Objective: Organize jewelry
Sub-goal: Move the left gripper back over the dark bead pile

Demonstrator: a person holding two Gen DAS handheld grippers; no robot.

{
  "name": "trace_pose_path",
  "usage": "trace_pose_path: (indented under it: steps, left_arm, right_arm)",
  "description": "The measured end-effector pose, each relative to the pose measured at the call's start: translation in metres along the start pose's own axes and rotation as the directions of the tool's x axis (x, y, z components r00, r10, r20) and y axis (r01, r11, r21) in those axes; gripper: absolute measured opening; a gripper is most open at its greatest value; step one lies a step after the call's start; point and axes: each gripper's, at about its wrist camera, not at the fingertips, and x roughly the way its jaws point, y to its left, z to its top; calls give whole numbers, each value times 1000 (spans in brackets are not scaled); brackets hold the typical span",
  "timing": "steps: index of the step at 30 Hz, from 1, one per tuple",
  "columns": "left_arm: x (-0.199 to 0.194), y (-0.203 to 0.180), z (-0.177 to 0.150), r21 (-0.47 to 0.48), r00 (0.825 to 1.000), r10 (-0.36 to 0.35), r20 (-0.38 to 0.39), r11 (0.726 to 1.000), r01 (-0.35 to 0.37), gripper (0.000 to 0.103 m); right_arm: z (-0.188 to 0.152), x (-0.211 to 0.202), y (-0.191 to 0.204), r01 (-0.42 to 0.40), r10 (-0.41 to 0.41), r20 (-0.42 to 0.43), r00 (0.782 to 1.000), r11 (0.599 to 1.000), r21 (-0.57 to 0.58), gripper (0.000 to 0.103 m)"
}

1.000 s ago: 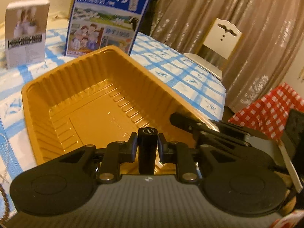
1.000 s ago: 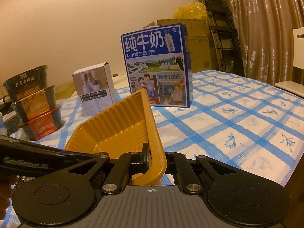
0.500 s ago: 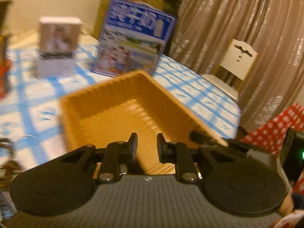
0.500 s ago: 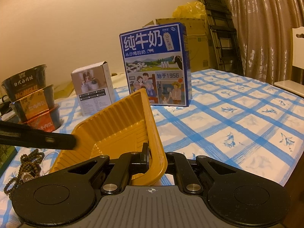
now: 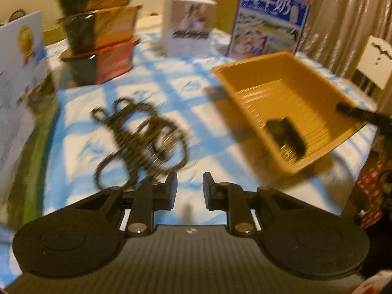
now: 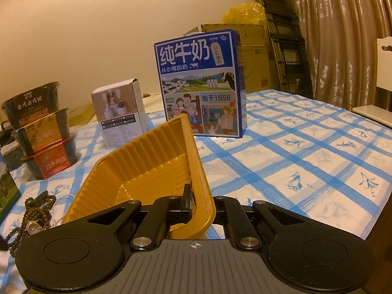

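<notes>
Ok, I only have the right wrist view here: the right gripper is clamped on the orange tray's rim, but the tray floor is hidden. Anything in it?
Observer: Yes, one small black item lies inside the tray; it is too blurred to name.
Operator: And the left gripper?
Observer: Open, with nothing between its fingers.
Operator: What is in front of it?
Observer: Bare tablecloth, with the tangled beads just to the left and the tray off to the right.
</notes>
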Motion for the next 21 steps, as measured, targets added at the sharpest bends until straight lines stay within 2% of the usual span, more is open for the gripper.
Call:
trace_pose_path:
  steps: [2,10,14,21]
  left_arm:
    - [-1,3,-8,17,1000,28,-4,999,-28,19]
    - [2,-2,-11,63,1000,23,17,998,-24,19]
    - [4,-6,-11,90,999,44,28,995,-46,19]
    - [11,9,-11,69,994,109,15,992,-109,19]
  right_arm:
    - [-1,0,0,3,-3,0,1000,1000,-4,6]
    - [-2,-1,-2,18,-18,0,1000,1000,-6,6]
    - [-2,-1,-3,17,-17,0,1000,1000,-6,6]
    - [-2,-1,-3,17,-17,-1,1000,1000,-6,6]
